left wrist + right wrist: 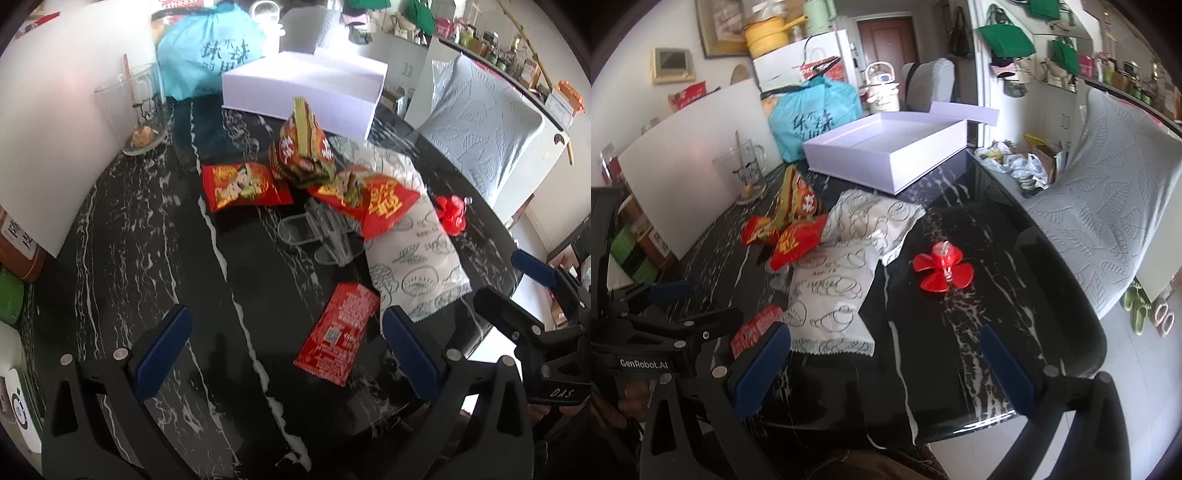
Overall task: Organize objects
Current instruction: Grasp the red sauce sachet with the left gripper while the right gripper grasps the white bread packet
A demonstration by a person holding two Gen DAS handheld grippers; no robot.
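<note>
Both claws (288,343) (886,360) wide open, empty, white box (886,155) empty, snack packets (243,186) on table (147,240)

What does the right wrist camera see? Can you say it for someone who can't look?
An open right gripper hovers over a black marble table scattered with red snack packets, white patterned pouches and a red flower-shaped plastic toy. An empty white box sits open at the far side, near a glass mug and a blue bag.
</note>
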